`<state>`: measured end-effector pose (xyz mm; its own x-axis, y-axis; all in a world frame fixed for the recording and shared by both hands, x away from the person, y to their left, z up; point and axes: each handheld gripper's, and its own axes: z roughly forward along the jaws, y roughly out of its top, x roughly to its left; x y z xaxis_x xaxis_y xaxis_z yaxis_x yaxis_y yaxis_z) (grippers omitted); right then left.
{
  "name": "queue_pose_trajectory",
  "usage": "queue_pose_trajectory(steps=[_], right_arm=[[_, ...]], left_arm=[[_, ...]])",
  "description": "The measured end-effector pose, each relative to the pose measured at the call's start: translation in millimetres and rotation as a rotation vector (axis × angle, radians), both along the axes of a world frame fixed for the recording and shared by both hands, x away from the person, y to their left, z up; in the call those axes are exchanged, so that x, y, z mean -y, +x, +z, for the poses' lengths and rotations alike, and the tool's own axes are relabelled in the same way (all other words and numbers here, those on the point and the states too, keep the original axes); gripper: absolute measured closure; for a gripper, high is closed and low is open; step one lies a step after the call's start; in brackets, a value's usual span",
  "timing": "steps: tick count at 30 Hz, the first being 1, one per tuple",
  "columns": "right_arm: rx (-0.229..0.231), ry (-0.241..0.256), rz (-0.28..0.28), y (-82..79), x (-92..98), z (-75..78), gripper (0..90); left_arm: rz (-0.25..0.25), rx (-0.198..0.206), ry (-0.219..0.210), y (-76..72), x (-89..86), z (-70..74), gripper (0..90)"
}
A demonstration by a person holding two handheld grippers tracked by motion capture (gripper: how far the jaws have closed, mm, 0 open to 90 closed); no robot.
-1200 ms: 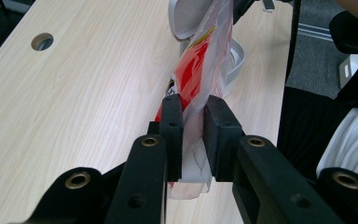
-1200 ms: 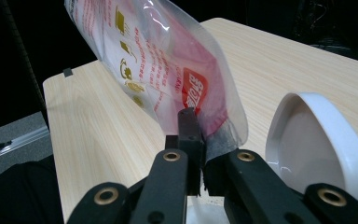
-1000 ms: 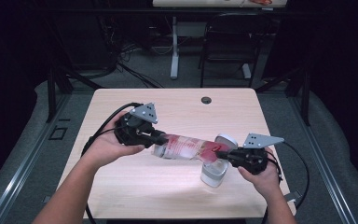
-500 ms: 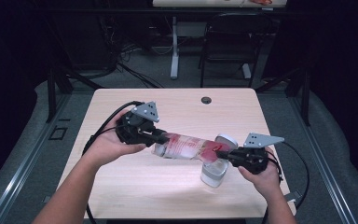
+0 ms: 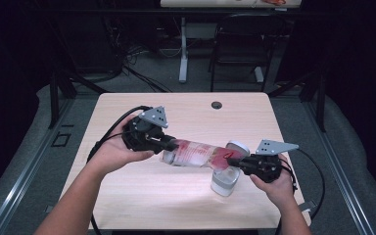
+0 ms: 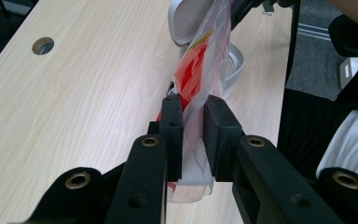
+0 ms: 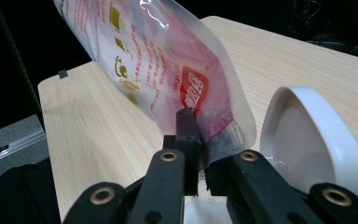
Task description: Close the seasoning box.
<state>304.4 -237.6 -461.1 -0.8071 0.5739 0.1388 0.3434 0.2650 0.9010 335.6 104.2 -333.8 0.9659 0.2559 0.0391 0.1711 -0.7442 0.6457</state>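
High view: a clear plastic pouch (image 5: 198, 152) with red printing spans the gap between both grippers, held above the pale wood-grain worktop (image 5: 142, 196). The left gripper (image 5: 169, 143) clamps one end; the right gripper (image 5: 232, 160) clamps the other, directly over a small white bin (image 5: 224, 182) with its hinged lid (image 5: 237, 147) raised. The pouch slopes down toward the bin — the step in hand appears to be feeding the pouch, or its contents, into that opening.

Left gripper view: the fingers (image 6: 172, 135) are narrow, pinching the flat, crinkled film of the pouch (image 6: 200, 79) at its sealed edge. The bin (image 6: 235, 65) sits beyond, round-rimmed and smooth.

Right gripper view: the fingers (image 7: 186, 135) are closed tight on the lower corner of the pouch (image 7: 168, 70), which is glossy, limp and printed with gold and red marks. The lid (image 7: 317, 140) stands beside it — a rigid, oval white shell.

Next move, as judged: lower the right end into the opening, keeping the lid clear.
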Motion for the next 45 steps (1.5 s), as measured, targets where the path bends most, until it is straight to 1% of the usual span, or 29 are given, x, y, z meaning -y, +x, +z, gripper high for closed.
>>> queue_pose_trajectory(steps=[7,16,45], right_arm=[[-0.002,-0.010,-0.015,-0.1,-1.8,-0.2,83.2],[-0.008,-0.007,-0.010,-0.2,-2.2,-0.7,85.0],[-0.012,-0.015,-0.011,-0.2,-1.5,-1.2,86.0]], left_arm=[[-0.002,0.000,0.001,-0.6,0.9,0.9,78.9],[-0.002,0.002,-0.001,-0.5,1.5,1.3,79.0],[-0.006,0.007,0.000,-1.5,4.5,3.7,79.0]])
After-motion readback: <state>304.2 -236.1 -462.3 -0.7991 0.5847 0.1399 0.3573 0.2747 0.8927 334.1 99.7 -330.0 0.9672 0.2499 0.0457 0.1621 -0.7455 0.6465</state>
